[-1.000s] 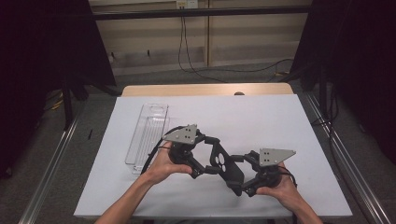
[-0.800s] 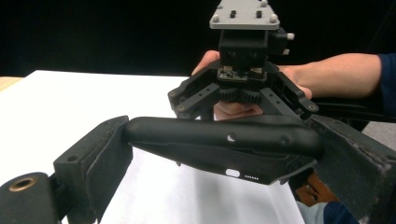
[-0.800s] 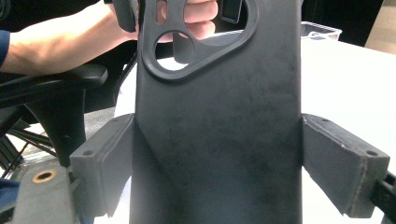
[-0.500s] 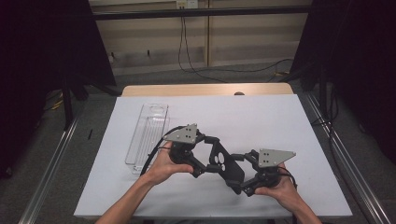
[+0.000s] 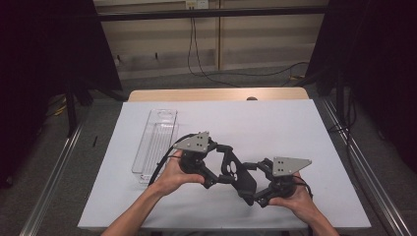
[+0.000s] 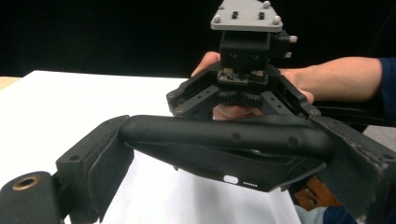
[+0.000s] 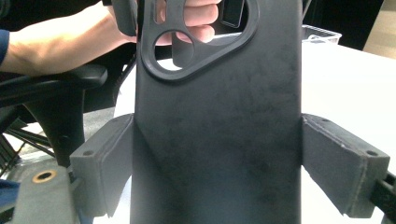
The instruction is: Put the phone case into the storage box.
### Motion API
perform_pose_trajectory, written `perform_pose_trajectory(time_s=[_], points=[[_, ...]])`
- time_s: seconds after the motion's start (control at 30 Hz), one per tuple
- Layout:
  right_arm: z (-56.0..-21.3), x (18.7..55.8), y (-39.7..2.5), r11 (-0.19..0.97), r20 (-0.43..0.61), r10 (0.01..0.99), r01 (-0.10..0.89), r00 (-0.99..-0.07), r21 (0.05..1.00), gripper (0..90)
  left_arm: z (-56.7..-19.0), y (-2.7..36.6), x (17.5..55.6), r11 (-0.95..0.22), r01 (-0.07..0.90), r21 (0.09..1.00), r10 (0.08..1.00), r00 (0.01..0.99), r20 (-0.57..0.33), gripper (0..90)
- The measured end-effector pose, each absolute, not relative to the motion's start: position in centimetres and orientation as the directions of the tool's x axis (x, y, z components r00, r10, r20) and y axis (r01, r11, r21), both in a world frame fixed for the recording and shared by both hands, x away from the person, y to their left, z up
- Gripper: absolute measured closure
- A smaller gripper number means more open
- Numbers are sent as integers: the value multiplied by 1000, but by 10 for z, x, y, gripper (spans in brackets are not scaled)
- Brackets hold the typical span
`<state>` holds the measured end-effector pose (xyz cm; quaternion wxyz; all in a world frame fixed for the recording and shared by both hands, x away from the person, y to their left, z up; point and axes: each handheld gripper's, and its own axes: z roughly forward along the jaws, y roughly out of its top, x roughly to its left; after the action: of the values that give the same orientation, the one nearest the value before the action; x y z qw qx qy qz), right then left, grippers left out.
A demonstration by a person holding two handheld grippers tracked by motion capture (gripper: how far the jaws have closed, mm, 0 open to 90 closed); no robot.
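Flat black plastic phone case with camera cut-out, clamped at opposite ends by left tool and right tool; risk: uneven pull twists it free.

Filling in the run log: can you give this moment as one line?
left gripper: shut on black phone case | right gripper: shut on black phone case | case held above white table | clear tray: untouched

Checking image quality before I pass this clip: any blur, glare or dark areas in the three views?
High view: even light on the white table, sides black, slightly soft. Left gripper view: black phone case sharp, background black, table bright. Right gripper view: the case so close its matte back looks soft; the clear tray is small at the far edge.
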<state>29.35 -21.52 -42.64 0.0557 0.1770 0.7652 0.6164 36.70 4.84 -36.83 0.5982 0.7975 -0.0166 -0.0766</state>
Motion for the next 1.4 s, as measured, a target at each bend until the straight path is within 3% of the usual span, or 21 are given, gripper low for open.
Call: perform_pose_trajectory(time_s=[0.43,1.4], points=[[-426,294,-214,159,150,303,205,-941,966,143,-365,54,370,-267,73,961,-166,979,-120,112],[-425,296,-216,157,142,343,205,-929,966,127,-364,50,368,-304,66,950,-126,986,-109,132]])
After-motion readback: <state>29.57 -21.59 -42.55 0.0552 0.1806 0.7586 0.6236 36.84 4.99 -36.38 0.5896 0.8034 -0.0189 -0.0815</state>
